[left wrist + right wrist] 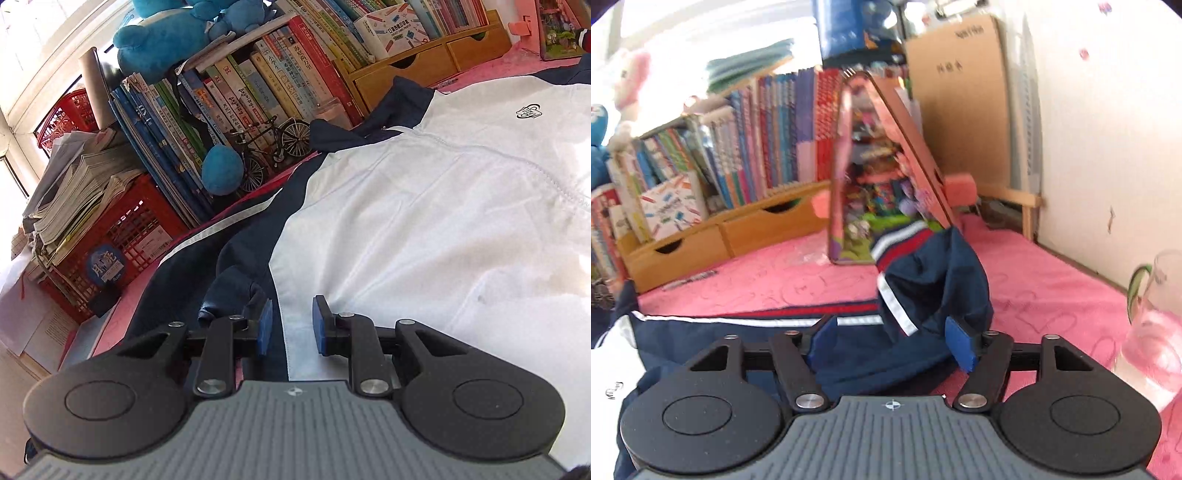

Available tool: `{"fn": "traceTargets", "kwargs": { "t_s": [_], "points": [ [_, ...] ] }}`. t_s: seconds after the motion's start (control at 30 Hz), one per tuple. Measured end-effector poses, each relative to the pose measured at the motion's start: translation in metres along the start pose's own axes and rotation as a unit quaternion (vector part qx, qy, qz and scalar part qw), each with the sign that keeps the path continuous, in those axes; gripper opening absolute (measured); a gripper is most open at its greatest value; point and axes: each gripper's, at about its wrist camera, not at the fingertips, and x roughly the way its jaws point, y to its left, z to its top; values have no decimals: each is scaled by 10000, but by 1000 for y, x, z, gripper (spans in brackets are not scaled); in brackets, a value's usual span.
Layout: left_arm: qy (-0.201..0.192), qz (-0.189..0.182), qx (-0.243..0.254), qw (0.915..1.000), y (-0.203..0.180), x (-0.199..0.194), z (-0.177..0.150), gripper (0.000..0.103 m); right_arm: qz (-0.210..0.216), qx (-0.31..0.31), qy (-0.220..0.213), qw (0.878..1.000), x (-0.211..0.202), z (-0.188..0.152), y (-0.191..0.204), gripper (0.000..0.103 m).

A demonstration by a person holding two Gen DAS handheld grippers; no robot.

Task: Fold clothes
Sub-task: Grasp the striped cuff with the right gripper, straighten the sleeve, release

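Observation:
A white and navy jacket point(424, 206) lies spread on the pink tablecloth point(775, 277). My left gripper point(291, 326) is open, low over the jacket's bottom hem where the white front meets a navy sleeve point(229, 266). My right gripper point(894, 343) is open wide around the other navy sleeve point(931, 288), whose striped cuff end is bunched up and raised near a pink box. The fabric lies between the blue pads without being pinched.
Books point(229, 103) and a red crate point(122, 236) line the left and far edge, with a toy bicycle point(273, 144) and blue plush toys. A wooden drawer shelf point(720, 232), a pink box point(882, 177) and a glass jug point(1156, 317) stand near the sleeve.

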Motion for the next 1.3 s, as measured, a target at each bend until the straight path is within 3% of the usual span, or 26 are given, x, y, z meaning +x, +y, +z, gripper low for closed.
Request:
{"fn": "traceTargets", "kwargs": {
  "t_s": [0.1,0.17,0.27,0.3,0.33,0.37,0.43,0.53,0.63,0.67,0.73,0.8,0.83,0.9,0.97,1.03,1.1,1.13,1.17,1.2,1.3],
  "points": [
    [0,21,27,10000,0,0,0,23,-427,-270,44,9987,20,23,2,95],
    [0,43,55,10000,-1,0,1,23,-752,-457,422,9952,52,38,-1,103],
    [-3,86,108,9999,-2,0,1,23,-1273,-919,1307,9789,110,45,-6,103],
    [-4,98,126,9999,-3,0,1,23,-1323,-922,1365,9774,114,47,-5,90],
    [-5,110,145,9998,-3,0,1,23,-1320,-859,1302,9789,112,49,-3,64],
    [-6,122,164,9998,-4,0,1,23,-1317,-797,1239,9803,110,52,-1,12],
    [-7,135,183,9997,-4,0,1,23,-1311,-671,1112,9828,105,57,3,12],
    [-5,116,160,9998,-2,0,1,23,-1377,-941,-584,9843,54,72,15,12],
    [-6,128,176,9998,-2,0,1,23,-1756,-425,-1626,9700,22,82,4,15],
    [-6,141,194,9997,-3,0,2,23,-1912,-442,-1406,9704,29,81,1,16],
    [-8,172,232,9996,-4,0,2,23,-2228,-662,-478,9714,58,75,-6,19],
    [-10,195,261,9995,-5,-1,1,23,-2430,-809,410,9658,84,66,-12,40],
    [-9,205,271,9994,-5,-1,2,23,-2371,-804,555,9666,87,58,-10,48],
    [-9,223,293,9993,-6,-1,1,23,-2130,-794,445,9728,78,43,6,80],
    [-10,234,310,9992,-6,-1,2,23,-1498,-911,212,9843,59,37,37,86],
    [-10,241,320,9992,-6,-1,2,23,-639,-1044,60,9925,41,32,63,86],
    [-10,248,327,9992,-7,-1,2,23,503,-1270,123,9905,27,22,90,78],
    [-10,250,328,9991,-7,-1,2,23,1111,-1498,254,9821,22,14,112,73],
    [-10,252,329,9991,-7,-1,2,23,1515,-1714,403,9726,17,4,132,58],
    [-9,251,327,9991,-7,-1,2,23,1817,-1902,541,9633,12,-5,151,47],
    [-4,241,299,9993,-7,-1,2,23,2154,-2195,969,9466,7,-28,184,33]
  ]
}}
